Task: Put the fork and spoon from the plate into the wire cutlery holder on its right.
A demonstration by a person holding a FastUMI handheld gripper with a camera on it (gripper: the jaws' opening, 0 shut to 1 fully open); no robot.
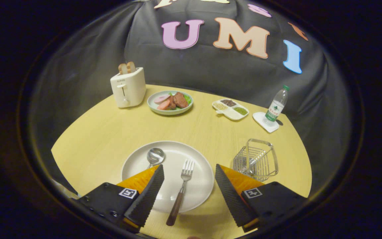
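Hovering with your gripper point(189, 181) wide open and empty astride the fork point(181, 191), you could nudge the spoon point(154, 156) or skid the thin handle across the plate point(134, 166).

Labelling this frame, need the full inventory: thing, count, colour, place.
table: 1, light wood, under everything
white plate: 1, white, just ahead of the fingers
fork: 1, silver with brown handle, on the white plate, between the fingers
spoon: 1, silver, on the white plate, left of the fork
wire cutlery holder: 1, silver, right of the white plate
toaster: 1, white, far left, bread in its slots
food plate: 1, pale green, right of the toaster
divided dish: 1, white, right of the food plate
water bottle: 1, clear with green cap, on a white coaster
hand-held gripper: 1, black and orange, fingers open over the white plate
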